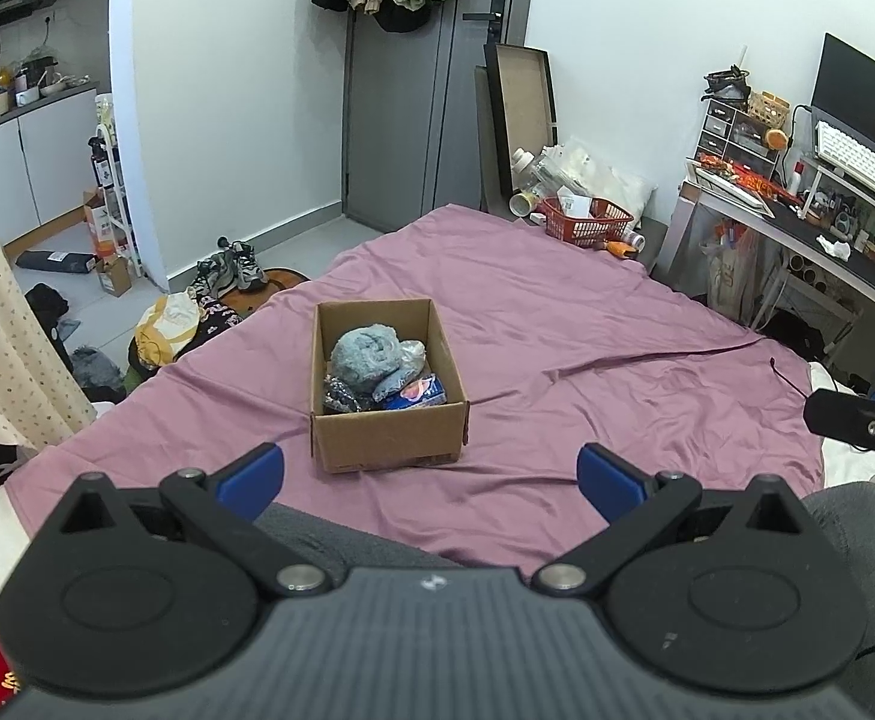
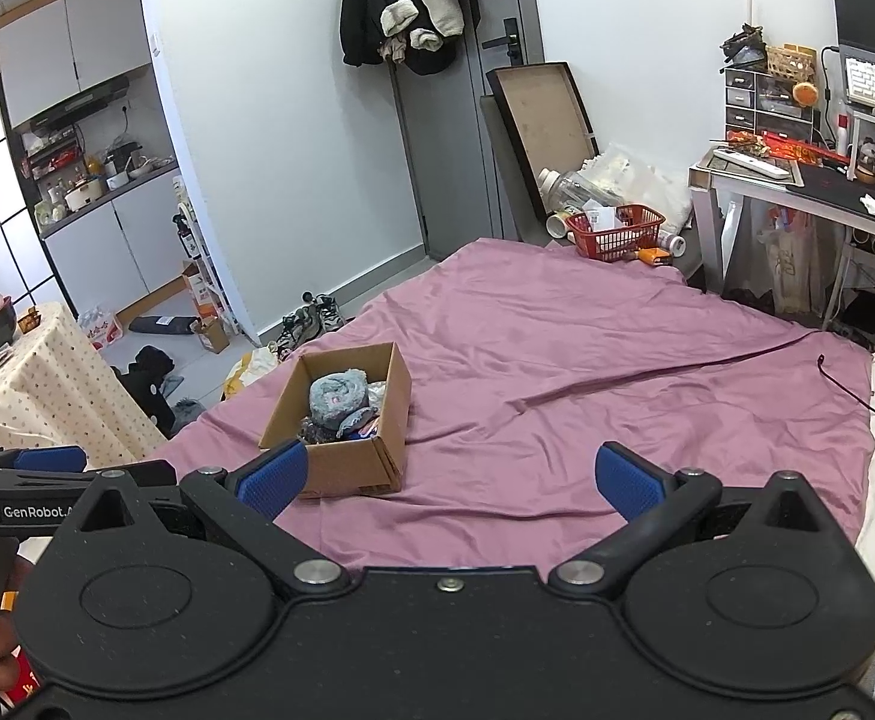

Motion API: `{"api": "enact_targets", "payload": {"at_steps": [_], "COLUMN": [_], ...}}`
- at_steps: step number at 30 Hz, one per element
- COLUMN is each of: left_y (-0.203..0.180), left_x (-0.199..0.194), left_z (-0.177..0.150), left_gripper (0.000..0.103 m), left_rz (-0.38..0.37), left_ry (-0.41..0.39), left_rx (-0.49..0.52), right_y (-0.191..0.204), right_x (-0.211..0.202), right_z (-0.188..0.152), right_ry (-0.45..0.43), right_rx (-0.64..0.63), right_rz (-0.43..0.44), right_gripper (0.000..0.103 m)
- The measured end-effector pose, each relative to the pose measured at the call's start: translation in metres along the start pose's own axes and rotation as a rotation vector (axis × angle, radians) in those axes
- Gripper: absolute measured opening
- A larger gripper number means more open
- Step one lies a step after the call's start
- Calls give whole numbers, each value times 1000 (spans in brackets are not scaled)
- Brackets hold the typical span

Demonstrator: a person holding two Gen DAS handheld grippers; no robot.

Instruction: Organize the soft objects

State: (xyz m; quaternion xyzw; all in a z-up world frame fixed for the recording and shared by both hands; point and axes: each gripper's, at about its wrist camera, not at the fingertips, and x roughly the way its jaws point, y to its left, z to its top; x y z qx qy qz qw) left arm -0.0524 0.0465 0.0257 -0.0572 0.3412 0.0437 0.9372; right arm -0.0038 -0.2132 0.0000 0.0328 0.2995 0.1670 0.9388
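Tongs first: the left tongs (image 1: 430,474) gape wide with nothing between the blue pads, low in the frame over the near edge of the purple sheet (image 1: 587,324), and the right tongs (image 2: 449,477) are spread just as wide and equally empty. Just beyond them, at mid-frame on the sheet, sits an open cardboard box (image 1: 386,438) holding a rolled grey-blue towel (image 1: 368,357), some dark fabric and a blue packet. A red basket (image 1: 587,222) rests at the sheet's far edge, upper right.
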Motion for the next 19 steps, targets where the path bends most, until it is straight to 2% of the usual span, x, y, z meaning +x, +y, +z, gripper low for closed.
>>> {"api": "enact_targets", "payload": {"at_steps": [10, 19], "left_y": [-3, -6], "left_x": [5, 26], "left_z": [0, 4], "left_gripper": [103, 103], "left_rz": [-6, -6], "left_ry": [-3, 22], "left_rx": [18, 14], "right_y": [-1, -6], "right_x": [6, 22], "right_z": [2, 1], "right_ry": [-1, 20], "right_rx": [0, 21], "right_rz": [9, 17], "right_gripper": [103, 103]}}
